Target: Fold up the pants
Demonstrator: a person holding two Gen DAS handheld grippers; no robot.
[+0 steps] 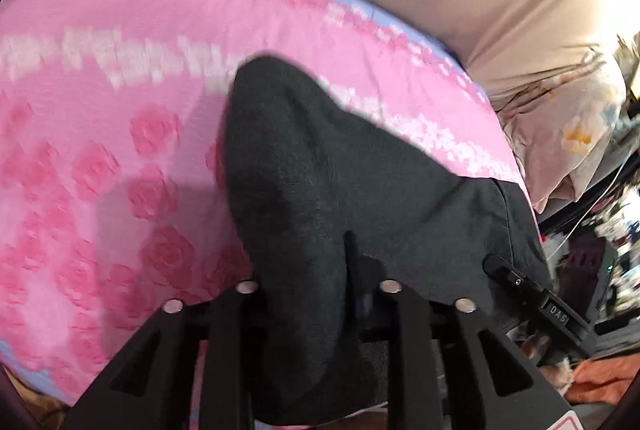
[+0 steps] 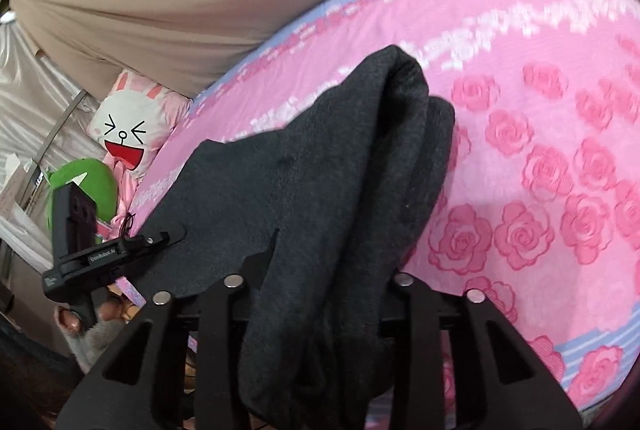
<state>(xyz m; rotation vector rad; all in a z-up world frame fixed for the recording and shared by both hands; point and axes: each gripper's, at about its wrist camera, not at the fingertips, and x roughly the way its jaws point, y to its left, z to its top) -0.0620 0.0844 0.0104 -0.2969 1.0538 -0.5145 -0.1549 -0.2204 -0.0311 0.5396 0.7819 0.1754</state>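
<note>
holding the dark pants (image 1: 320, 166) up off the pink bed (image 1: 100, 110), both grippers look pinched on cloth near the bed's near edge: the left gripper (image 1: 316, 286) has bunched fabric between its fingers, and the right gripper (image 2: 320, 282) grips a thicker, doubled bundle. the cloth stretches between the two and its far end droops back onto the bed towards the far edge. by the look of it the fold is only begun: the lifted part has yet to be laid over and smoothed flat.
</note>
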